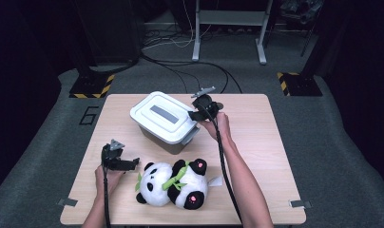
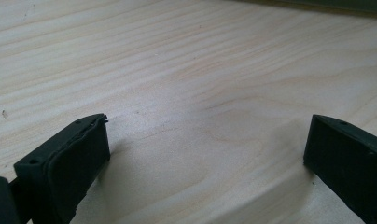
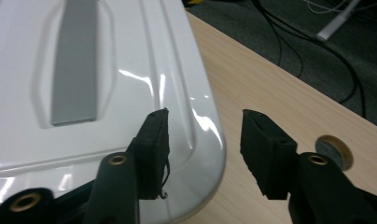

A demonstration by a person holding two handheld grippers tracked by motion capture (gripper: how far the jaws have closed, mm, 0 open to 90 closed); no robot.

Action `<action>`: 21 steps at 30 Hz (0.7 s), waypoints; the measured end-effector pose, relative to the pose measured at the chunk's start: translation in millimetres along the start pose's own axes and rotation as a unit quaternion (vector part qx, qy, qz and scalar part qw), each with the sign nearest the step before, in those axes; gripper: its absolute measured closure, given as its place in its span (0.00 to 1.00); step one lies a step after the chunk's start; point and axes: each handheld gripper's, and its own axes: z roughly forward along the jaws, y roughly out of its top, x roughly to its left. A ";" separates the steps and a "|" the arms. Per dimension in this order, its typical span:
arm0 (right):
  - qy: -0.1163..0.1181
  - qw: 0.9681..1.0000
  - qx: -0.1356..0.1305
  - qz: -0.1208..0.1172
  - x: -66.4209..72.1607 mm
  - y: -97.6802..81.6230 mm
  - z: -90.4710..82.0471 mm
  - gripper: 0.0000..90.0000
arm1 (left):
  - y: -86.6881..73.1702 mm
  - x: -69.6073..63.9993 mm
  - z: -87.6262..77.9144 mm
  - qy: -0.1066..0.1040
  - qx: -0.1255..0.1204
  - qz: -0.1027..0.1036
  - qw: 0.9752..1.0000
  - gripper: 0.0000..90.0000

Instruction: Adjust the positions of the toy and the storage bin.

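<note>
A white-lidded storage box (image 1: 164, 122) sits toward the far middle of the pale wooden desk (image 1: 256, 142), its grey base showing under the lid (image 3: 107, 93) and a grey strip (image 3: 74, 60) set into the top. The right gripper (image 1: 196, 114) is at the lid's right-hand edge. In the right gripper view (image 3: 203, 140) its jaws stand partly apart astride that rounded rim, one over the lid and one over bare wood; whether either pad touches the plastic is hard to tell from here. That same view picks out a round metal disc (image 3: 335, 150) set in the desk top beyond the box.

The left gripper (image 1: 128, 164) rests low near the front left of the desk, its jaws wide apart over nothing but wood grain, as the left gripper view (image 2: 205, 144) makes plain. Just beside it lie two plush pandas (image 1: 176, 183) with green trim, huddled together at the front edge.

Around the desk the floor (image 1: 332, 142) is grey carpet, with black cables (image 1: 199, 66) snaking toward a metal frame (image 1: 230, 28) at the back and yellow-and-black hazard tape (image 1: 92, 88) on stands to either side.
</note>
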 end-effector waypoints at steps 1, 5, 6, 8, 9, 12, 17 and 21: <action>0.007 1.000 -0.005 -0.001 2.3 1.2 -1.7 0.50 | 0.1 0.0 -0.2 0.000 0.001 0.000 1.000 0.00; 0.025 1.000 -0.006 -0.013 14.2 6.9 -5.3 0.32 | -0.1 0.0 0.1 0.000 -0.001 0.000 1.000 0.00; 0.033 0.999 -0.002 -0.019 20.3 9.6 -5.8 0.25 | 0.1 0.1 -0.3 0.000 0.002 0.000 1.000 0.00; 0.047 0.998 -0.004 -0.036 34.0 15.6 -3.6 0.31 | -0.1 -0.1 0.2 0.000 -0.002 -0.001 1.000 0.00; 0.052 0.998 -0.004 -0.046 36.8 17.6 -2.2 0.37 | 0.0 0.0 -0.1 0.000 0.001 0.000 1.000 0.00; 0.070 0.995 0.003 -0.066 42.5 23.6 4.9 0.49 | 0.0 0.0 0.1 0.000 0.000 0.000 1.000 0.00; 0.075 0.994 0.022 -0.074 52.2 31.8 19.3 0.59 | -0.1 0.0 0.2 0.000 -0.001 0.000 1.000 0.00; 0.074 0.994 0.032 -0.068 54.1 33.0 25.2 0.64 | -0.1 -0.1 0.2 0.000 -0.001 -0.001 1.000 0.00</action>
